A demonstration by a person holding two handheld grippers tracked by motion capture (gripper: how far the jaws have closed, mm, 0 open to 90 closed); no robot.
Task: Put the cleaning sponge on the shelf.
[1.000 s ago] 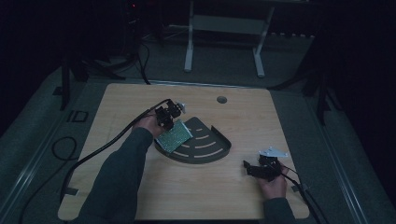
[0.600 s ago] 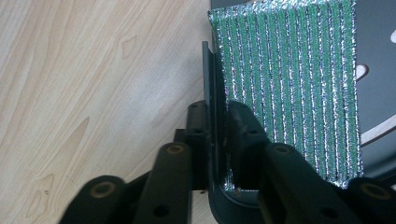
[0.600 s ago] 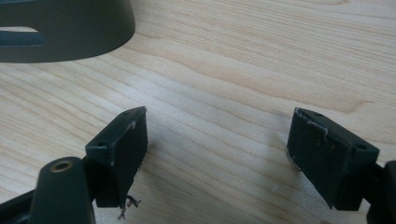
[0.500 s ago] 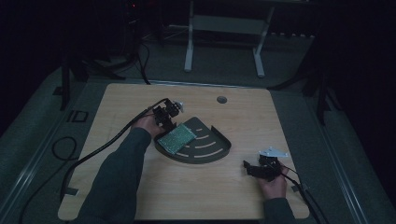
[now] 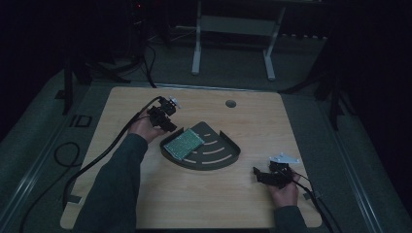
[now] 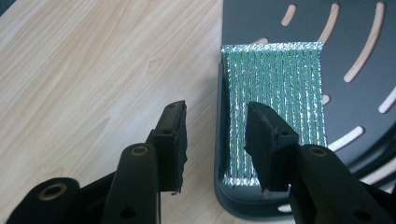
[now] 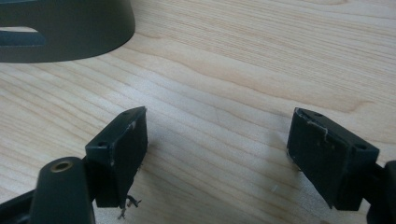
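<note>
One green sponge (image 5: pixel 183 144) already lies in the dark tray (image 5: pixel 228 158) at frame centre; your left gripper (image 6: pixel 215 140), jaws just spread, is empty, your right gripper (image 7: pixel 217 156) gapes idle

Bare desk (image 5: pixel 233 204) left, right and front of tray (image 5: pixel 228 158). Tray's raised rim (image 6: pixel 219 154) blocks level approach to foil pad (image 6: pixel 275 98); open from above.

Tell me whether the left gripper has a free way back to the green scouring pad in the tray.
Probably yes: the left gripper has just opened beside the tray, and the green scouring pad lies uncovered ahead, with only the low rim between.
</note>
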